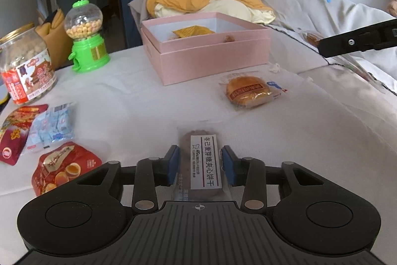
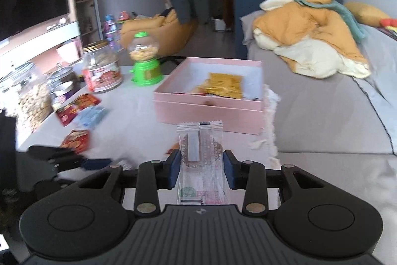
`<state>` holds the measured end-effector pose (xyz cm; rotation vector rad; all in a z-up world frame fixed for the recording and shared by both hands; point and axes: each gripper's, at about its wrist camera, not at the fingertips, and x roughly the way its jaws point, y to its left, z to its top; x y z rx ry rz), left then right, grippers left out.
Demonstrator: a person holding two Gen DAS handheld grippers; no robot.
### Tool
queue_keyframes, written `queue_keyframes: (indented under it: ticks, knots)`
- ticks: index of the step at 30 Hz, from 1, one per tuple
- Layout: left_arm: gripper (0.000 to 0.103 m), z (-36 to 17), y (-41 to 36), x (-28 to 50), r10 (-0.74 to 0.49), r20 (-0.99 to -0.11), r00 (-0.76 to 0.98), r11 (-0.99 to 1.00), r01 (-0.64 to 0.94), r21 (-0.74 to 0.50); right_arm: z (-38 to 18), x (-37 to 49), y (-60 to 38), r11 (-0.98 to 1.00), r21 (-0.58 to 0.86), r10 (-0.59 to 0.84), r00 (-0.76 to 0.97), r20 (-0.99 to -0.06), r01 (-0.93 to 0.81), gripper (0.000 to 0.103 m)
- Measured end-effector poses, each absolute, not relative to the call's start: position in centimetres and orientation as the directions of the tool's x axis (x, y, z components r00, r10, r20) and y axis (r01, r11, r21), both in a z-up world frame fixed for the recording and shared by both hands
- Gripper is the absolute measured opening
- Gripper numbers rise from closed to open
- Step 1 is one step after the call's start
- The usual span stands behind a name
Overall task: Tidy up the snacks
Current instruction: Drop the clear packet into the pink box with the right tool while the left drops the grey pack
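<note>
Left wrist view, entries by size.

Desk (image 1: pixel 124 103): covered by a white cloth and carrying everything below.

Pink box (image 1: pixel 211 58): open, no lid on it, at the far side of the desk beside a sofa. Inside is a yellow packet (image 1: pixel 193 31). The right wrist view shows it lying flat on the white lining, with a bit of some other wrapper beside it that is too small to identify.

Labelled jar (image 1: pixel 24 66): clear with a gold lid and red label, upright at the far left, and full of pale snack pieces.

Glass jar (image 2: pixel 27 96) (right wrist view only): upright at the left desk edge and filled with pale, nut-like pieces.

Green candy dispenser (image 1: pixel 84 36): upright between the labelled jar and the pink box, its clear globe about half full of yellow balls.

Loose items:
- Red pouch (image 1: pixel 64 168), blue-white sachets (image 1: pixel 52 128) and red packet (image 1: pixel 17 131) are grouped at the left.
- Bun packet (image 1: pixel 250 92) lies alone, near the box front.

Left claw (image 1: pixel 199 163): biscuit packet (image 1: pixel 198 160) lies on the cloth, lengthwise between the pads. Both pads touch its wrapper, so it is clamped.

Right claw (image 2: pixel 201 165): closed on a clear-wrapped packet (image 2: pixel 201 140), held above the desk in front of the pink box.
</note>
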<state>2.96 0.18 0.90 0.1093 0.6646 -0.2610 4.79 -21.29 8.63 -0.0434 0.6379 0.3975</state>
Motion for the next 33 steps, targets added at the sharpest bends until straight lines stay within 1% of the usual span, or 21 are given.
queue_keyframes:
  ticks: [2,3,4,7,8,9,10,11,13,14,15,17,19,22,24,26,27,28,31,32,33]
  knots:
    - [0.04,2.0,0.4,3.4,-0.25,-0.606,0.755,0.958,0.283,-0.043,8.4,5.6,-21.9,0.929,0.093,0.341,0.731,-0.591,-0.358,0.036]
    - [0.04,3.3,0.6,3.8,-0.295,-0.57,0.767,0.95,0.299,-0.088,8.4,6.0,-22.2,0.93,0.098,0.341,0.732,-0.59,-0.355,0.036]
    - [0.04,5.1,0.5,4.4,-0.317,-0.521,0.792,0.945,0.313,-0.098,8.3,6.2,-22.4,0.93,0.097,0.341,0.734,-0.587,-0.354,0.036]
    - [0.041,9.8,-0.5,7.7,-0.295,-0.382,0.876,0.953,0.301,-0.044,8.5,7.2,-23.4,0.934,0.089,0.332,0.75,-0.573,-0.345,0.036]
    - [0.041,10.9,-1.1,9.7,-0.288,-0.353,0.89,0.955,0.294,-0.036,8.5,7.6,-23.7,0.937,0.097,0.33,0.752,-0.57,-0.337,0.037]
    - [0.041,11.4,-1.6,12.0,-0.293,-0.35,0.89,0.954,0.299,-0.039,8.4,8.3,-24.0,0.938,0.113,0.331,0.753,-0.569,-0.327,0.037]
    - [0.042,11.5,-1.9,14.6,-0.309,-0.367,0.877,0.949,0.311,-0.056,8.2,9.0,-24.2,0.939,0.13,0.333,0.751,-0.57,-0.318,0.037]
    - [0.042,11.0,-2.0,17.3,-0.331,-0.383,0.863,0.943,0.316,-0.102,8.0,9.5,-24.3,0.94,0.141,0.332,0.749,-0.573,-0.309,0.037]
    - [0.045,9.4,-1.1,22.3,-0.37,-0.449,0.813,0.927,0.29,-0.238,7.4,10.5,-24.3,0.945,0.153,0.323,0.744,-0.585,-0.29,0.037]
    - [0.043,8.5,0.0,24.0,-0.365,-0.483,0.796,0.92,0.229,-0.318,7.1,11.0,-24.3,0.947,0.16,0.319,0.738,-0.595,-0.28,0.037]
    - [0.041,8.0,1.1,24.4,-0.358,-0.491,0.794,0.912,0.184,-0.366,6.9,11.2,-24.3,0.948,0.163,0.316,0.733,-0.602,-0.275,0.036]
    - [0.041,7.7,3.6,23.4,-0.383,-0.453,0.805,0.883,0.174,-0.436,6.9,11.3,-24.2,0.949,0.161,0.311,0.732,-0.606,-0.27,0.036]
    - [0.041,8.0,6.0,21.2,-0.383,-0.427,0.819,0.883,0.189,-0.43,7.5,11.5,-24.2,0.949,0.158,0.313,0.741,-0.595,-0.274,0.037]
    - [0.041,8.3,9.9,17.4,-0.333,-0.407,0.851,0.903,0.163,-0.397,9.0,13.2,-23.2,0.942,0.166,0.333,0.748,-0.574,-0.292,0.037]
    - [0.041,8.4,12.8,15.2,-0.261,-0.416,0.871,0.925,0.103,-0.364,10.6,15.6,-21.5,0.932,0.173,0.359,0.756,-0.548,-0.317,0.037]
    - [0.041,8.4,15.4,13.2,-0.161,-0.444,0.882,0.95,0.017,-0.312,12.0,18.6,-19.5,0.926,0.177,0.377,0.766,-0.521,-0.334,0.042]
    - [0.041,8.3,16.8,12.0,-0.106,-0.461,0.881,0.957,-0.036,-0.288,12.5,20.2,-18.1,0.928,0.155,0.368,0.777,-0.51,-0.338,0.046]
    - [0.041,7.9,18.3,10.7,-0.057,-0.485,0.873,0.959,-0.087,-0.271,12.7,21.7,-16.8,0.933,0.123,0.35,0.778,-0.521,-0.337,0.054]
    - [0.041,6.3,22.2,7.6,0.005,-0.534,0.845,0.949,-0.172,-0.263,12.0,23.7,-12.4,0.939,0.033,0.296,0.758,-0.582,-0.342,0.056]
    - [0.041,5.6,23.2,6.8,0.017,-0.547,0.837,0.944,-0.194,-0.267,11.8,23.3,-11.1,0.927,0.028,0.316,0.74,-0.593,-0.374,0.056]
    - [0.041,5.0,24.0,6.1,0.029,-0.557,0.83,0.938,-0.215,-0.272,11.4,22.6,-9.7,0.906,0.038,0.357,0.712,-0.605,-0.422,0.059]
